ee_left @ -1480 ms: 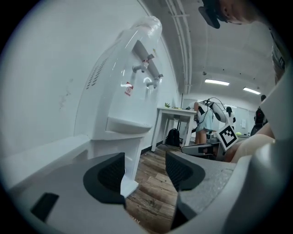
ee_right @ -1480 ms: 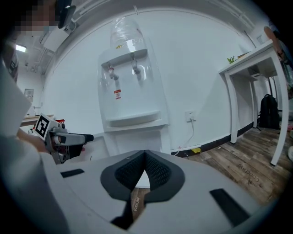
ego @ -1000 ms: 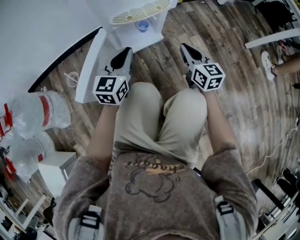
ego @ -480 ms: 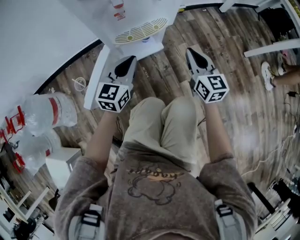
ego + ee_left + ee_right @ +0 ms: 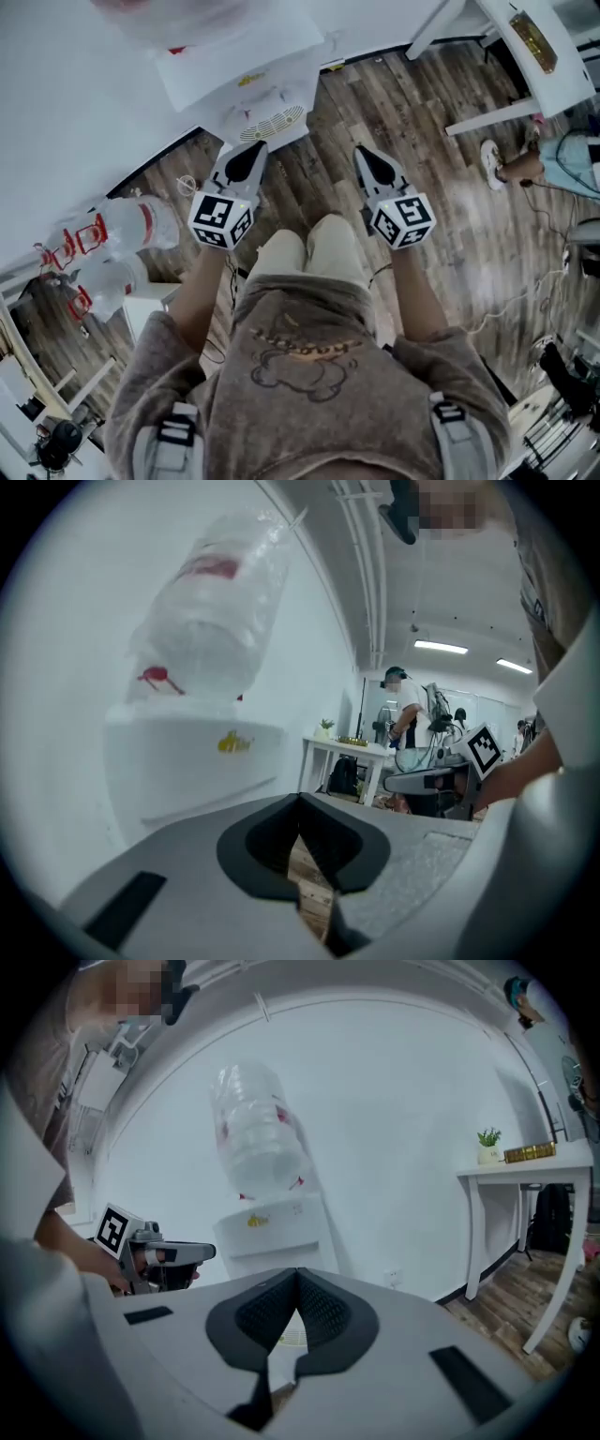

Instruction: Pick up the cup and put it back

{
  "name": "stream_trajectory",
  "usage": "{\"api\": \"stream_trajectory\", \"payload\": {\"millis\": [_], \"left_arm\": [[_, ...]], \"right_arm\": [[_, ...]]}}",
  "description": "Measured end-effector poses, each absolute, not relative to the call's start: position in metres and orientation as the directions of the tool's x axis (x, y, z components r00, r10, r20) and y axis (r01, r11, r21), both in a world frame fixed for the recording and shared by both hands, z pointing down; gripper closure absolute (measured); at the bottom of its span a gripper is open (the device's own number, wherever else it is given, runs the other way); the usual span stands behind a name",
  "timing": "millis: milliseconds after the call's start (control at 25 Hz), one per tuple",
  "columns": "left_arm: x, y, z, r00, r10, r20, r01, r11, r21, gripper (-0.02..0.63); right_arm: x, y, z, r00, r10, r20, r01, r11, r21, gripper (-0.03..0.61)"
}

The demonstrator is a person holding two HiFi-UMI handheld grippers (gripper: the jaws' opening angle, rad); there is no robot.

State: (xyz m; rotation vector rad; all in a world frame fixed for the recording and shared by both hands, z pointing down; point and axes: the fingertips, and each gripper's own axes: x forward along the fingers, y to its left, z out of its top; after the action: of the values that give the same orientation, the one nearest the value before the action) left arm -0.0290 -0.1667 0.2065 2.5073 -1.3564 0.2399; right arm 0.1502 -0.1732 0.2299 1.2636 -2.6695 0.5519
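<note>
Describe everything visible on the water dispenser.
White plastic water dispenser, upright against the white wall. A clear inverted bottle with red markings sits on top; a small yellow logo marks the front panel. In the head view its cream slotted drip tray juts out above the wood floor.

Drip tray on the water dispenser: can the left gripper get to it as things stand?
Probably yes. In the head view the left gripper points at the drip tray of the water dispenser and sits just short of it, with nothing seen between them. Its jaws are shut and empty.
</note>
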Motion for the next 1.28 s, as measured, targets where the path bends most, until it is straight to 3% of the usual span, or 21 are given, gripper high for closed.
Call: {"api": "stream_trajectory", "payload": {"millis": [240,440,720,1280], "left_arm": [[-0.009,-0.170,0.063,0.517,-0.817,0.257,-0.856,-0.482,0.190,0.611],[0.006,-0.179,-0.004,0.487,-0.844,0.226,-0.869,-0.442,0.222,0.611],[0.018,-0.188,-0.028,0.476,-0.855,0.205,-0.877,-0.442,0.189,0.611],[0.014,-0.176,-0.053,0.570,-0.804,0.171,-0.821,-0.551,0.145,0.611]], "right_arm": [[0.172,-0.175,0.089,-0.660,-0.710,0.246,-0.747,0.588,-0.310,0.577],[0.172,-0.177,0.023,-0.712,-0.662,0.234,-0.700,0.647,-0.303,0.577],[0.171,-0.190,0.004,-0.739,-0.631,0.236,-0.674,0.692,-0.259,0.577],[0.161,-0.189,-0.032,-0.674,-0.718,0.175,-0.736,0.634,-0.238,0.577]]}}
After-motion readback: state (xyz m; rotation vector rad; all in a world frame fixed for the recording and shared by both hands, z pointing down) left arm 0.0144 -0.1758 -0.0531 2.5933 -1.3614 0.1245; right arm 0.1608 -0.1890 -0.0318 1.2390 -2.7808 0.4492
